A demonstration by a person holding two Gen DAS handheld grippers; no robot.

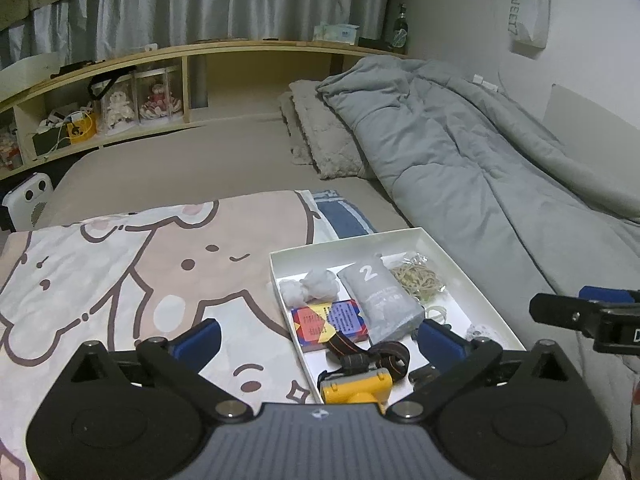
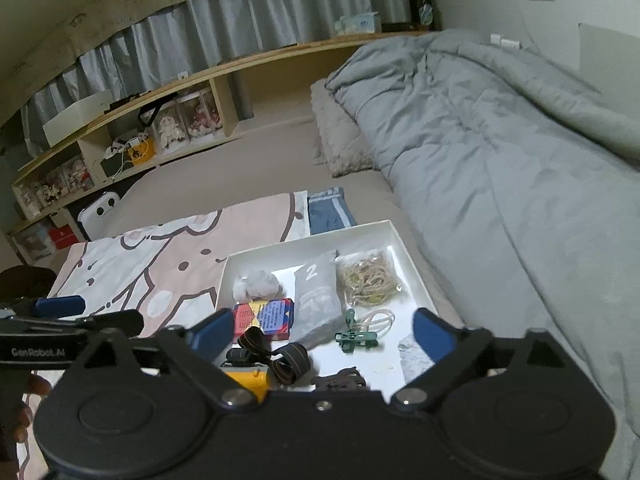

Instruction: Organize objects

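Judging from how things lie, the organizing is taken to be nearly or wholly done: every small object in view is gathered inside the white tray (image 2: 404,240), and nothing loose is seen on the cartoon blanket (image 1: 132,272) beside it. Within the tray, a wad of white tissue (image 2: 258,284) is placed at the far left, a grey pouch marked 2 (image 2: 318,300) at the middle, and a bag of rubber bands (image 2: 370,278) at the far right; a colourful card box (image 2: 266,316), a green clip (image 2: 356,338), a loose band (image 2: 378,320) and a yellow headlamp with a striped strap (image 1: 356,384) are set nearer the tray's close edge. Both the left gripper (image 1: 320,340) and the right gripper (image 2: 322,334) are held above the tray's near end with fingers spread wide and nothing between them. Whether anything is left outside the tray cannot be told. Beyond the tray a folded blue cloth (image 2: 328,210) is laid, and to its right a grey duvet (image 2: 520,152) is heaped; neither is judged to block access.
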